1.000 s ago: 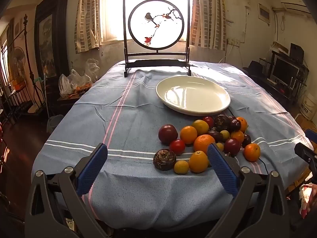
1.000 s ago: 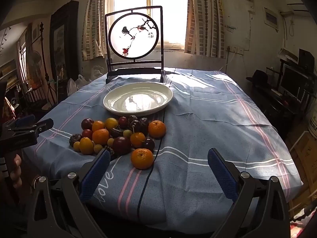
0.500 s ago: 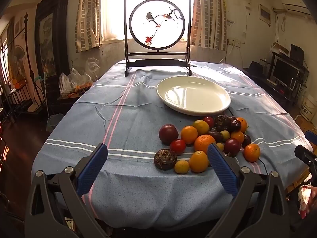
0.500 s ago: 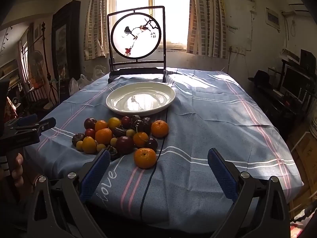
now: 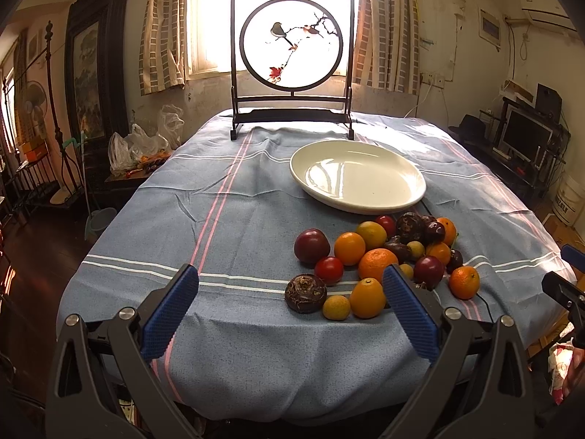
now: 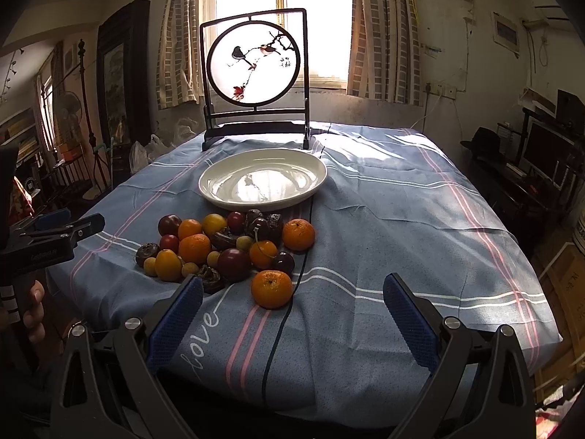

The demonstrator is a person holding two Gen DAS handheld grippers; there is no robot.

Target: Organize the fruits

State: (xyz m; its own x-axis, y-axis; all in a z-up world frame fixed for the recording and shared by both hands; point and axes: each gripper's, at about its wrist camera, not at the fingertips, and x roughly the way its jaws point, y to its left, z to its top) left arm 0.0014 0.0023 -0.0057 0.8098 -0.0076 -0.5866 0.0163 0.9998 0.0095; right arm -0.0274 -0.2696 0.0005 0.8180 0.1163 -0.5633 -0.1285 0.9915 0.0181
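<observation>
A heap of fruit point(image 5: 380, 259) point(image 6: 226, 248) lies on the blue striped tablecloth: oranges, dark plums, red tomatoes, small yellow fruits and brown water chestnuts. Behind it stands an empty white plate point(image 5: 358, 177) point(image 6: 263, 179). My left gripper point(image 5: 290, 311) hangs open at the table's near edge, left of the heap, with nothing between its blue pads. My right gripper point(image 6: 292, 314) is open too, just in front of the nearest orange point(image 6: 271, 289). In the right wrist view the left gripper point(image 6: 55, 234) appears at the left edge, held by a hand.
A framed round bird screen point(image 5: 292, 58) point(image 6: 254, 69) stands at the table's far end before a bright window. A black cable point(image 6: 289, 292) runs across the cloth past the fruit. Plastic bags point(image 5: 139, 146) sit left of the table; a monitor shelf point(image 5: 526, 139) is at right.
Both grippers have edged slightly forward toward the table; in the right wrist view the fruit and plate have shifted right and grown a little. Nothing was grasped or moved.
</observation>
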